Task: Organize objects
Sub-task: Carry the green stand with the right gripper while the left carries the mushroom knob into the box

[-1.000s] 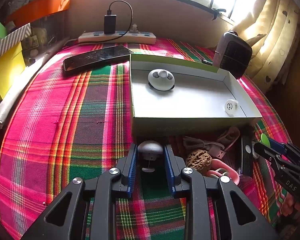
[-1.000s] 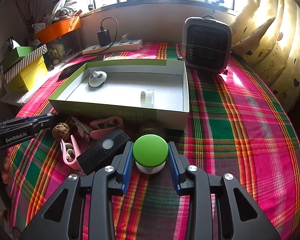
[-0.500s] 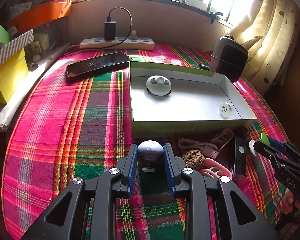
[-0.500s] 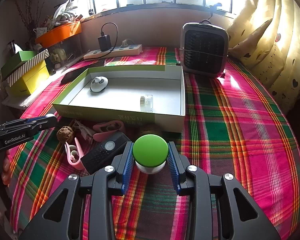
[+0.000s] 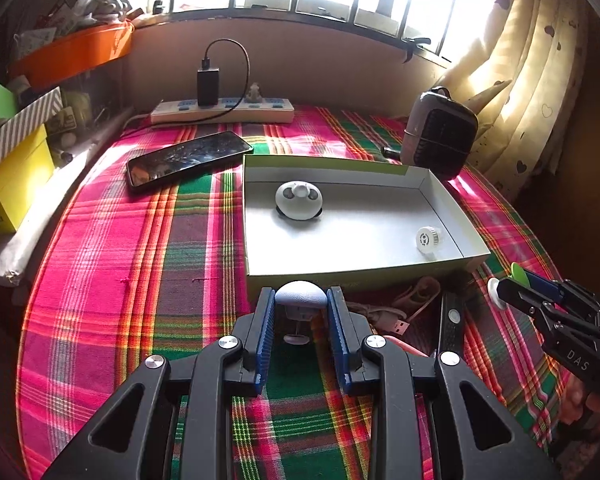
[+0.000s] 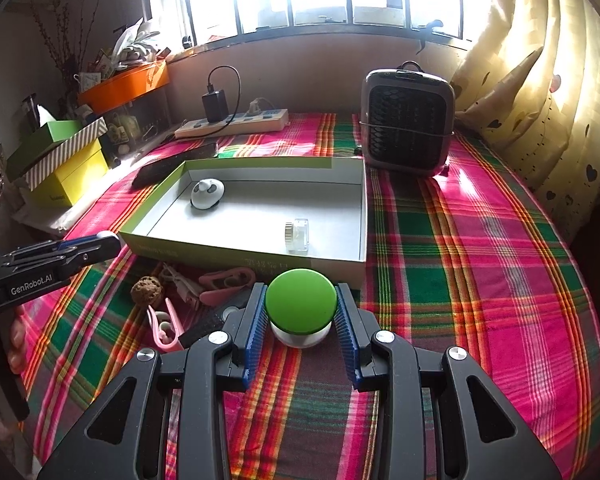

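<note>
My left gripper is shut on a small grey mushroom-shaped lamp and holds it above the plaid cloth, just in front of the open green-edged box. My right gripper is shut on a green-topped mushroom lamp, held near the box's front right corner. Inside the box lie a white round gadget and a small clear bottle. The right gripper also shows in the left wrist view, and the left gripper in the right wrist view.
In front of the box lie a walnut, pink clips, a white cable and a black remote. A phone, power strip and small heater stand behind the box. Stacked boxes are at left.
Both grippers have risen and pulled back from the table with their lamps held; the box and loose items look smaller and farther below.
</note>
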